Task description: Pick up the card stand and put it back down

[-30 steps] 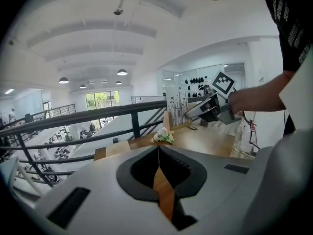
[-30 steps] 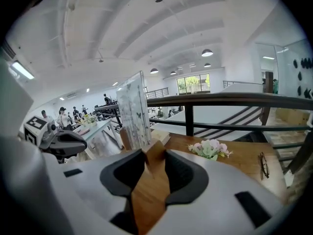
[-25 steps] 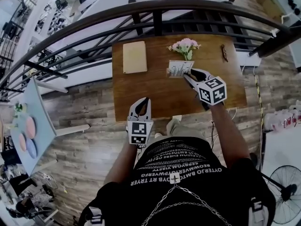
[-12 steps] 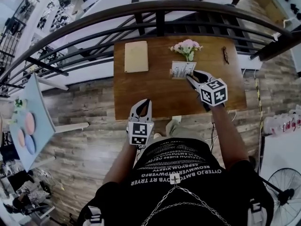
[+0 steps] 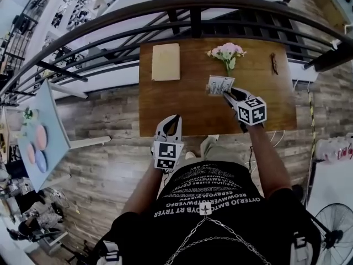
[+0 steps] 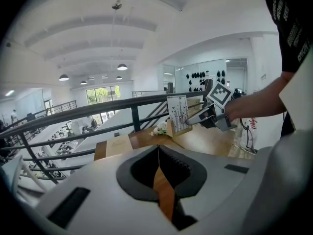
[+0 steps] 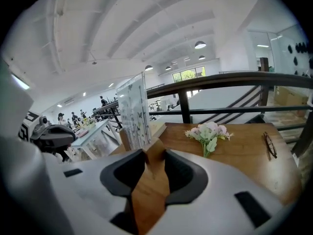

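Note:
The card stand [image 5: 219,85] is a wooden base with an upright printed card, over the wooden table [image 5: 182,101] just in front of the flowers. My right gripper [image 5: 226,94] is shut on its wooden base [image 7: 151,153], and the card [image 7: 134,111] rises just beyond the jaws. The left gripper view shows the stand [image 6: 177,114] upright in the right gripper [image 6: 198,119]. Whether the base touches the table I cannot tell. My left gripper [image 5: 175,117] hangs at the table's near edge, tips together, holding nothing.
A pink flower sprig [image 5: 226,53] lies behind the stand. A tan notebook [image 5: 166,62] rests at the table's far left and a pair of glasses [image 5: 273,63] at the far right. A dark railing [image 5: 193,10] runs along the far edge.
The head view has shifted a little. My right gripper stays shut on the stand at nearly the same spot, and my left gripper holds its place at the near edge.

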{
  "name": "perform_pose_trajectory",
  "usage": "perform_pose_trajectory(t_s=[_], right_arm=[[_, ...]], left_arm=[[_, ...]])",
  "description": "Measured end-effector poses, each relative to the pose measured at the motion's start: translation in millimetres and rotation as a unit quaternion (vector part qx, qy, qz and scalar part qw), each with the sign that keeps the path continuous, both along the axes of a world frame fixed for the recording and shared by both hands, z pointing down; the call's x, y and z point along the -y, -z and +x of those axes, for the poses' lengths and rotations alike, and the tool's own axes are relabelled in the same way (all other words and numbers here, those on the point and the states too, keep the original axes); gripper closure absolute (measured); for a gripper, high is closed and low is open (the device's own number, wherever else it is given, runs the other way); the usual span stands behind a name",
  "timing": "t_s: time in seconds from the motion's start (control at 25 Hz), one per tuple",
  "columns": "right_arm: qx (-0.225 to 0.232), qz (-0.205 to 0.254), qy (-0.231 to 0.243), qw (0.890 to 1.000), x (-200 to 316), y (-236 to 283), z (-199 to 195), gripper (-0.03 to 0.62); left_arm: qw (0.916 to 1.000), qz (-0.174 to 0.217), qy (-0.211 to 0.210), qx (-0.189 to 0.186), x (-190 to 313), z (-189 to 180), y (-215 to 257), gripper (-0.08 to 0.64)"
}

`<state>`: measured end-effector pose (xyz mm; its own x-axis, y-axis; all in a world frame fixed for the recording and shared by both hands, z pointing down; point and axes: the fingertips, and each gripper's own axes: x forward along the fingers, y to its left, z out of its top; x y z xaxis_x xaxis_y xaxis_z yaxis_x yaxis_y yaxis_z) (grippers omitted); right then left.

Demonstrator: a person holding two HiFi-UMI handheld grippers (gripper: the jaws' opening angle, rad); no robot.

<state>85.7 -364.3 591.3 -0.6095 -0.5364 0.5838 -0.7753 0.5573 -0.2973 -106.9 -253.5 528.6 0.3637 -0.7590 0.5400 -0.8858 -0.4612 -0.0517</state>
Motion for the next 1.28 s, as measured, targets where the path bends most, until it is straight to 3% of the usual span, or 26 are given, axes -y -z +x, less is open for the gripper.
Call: perform_pose_trajectory(t_s=[0.72,1.04,1.28], right_arm=[[0.035,-0.064,-0.008,0.997,17.3,-105.0,10.5,0.457],[0.006,-0.092,0.001,0.996,23.3,-158.2,12.4,0.457],[-0.029,-0.072,0.013,0.997,27.7,-176.3,11.0,0.456]], left_arm=[[0.9988,-0.037,0.021,0.023,23.2,3.4,-23.3,0.532],[0.9972,-0.057,0.042,0.026,27.1,-2.6,-35.7,0.532],[0.9965,-0.063,0.049,0.023,29.5,-5.3,-43.8,0.532]])
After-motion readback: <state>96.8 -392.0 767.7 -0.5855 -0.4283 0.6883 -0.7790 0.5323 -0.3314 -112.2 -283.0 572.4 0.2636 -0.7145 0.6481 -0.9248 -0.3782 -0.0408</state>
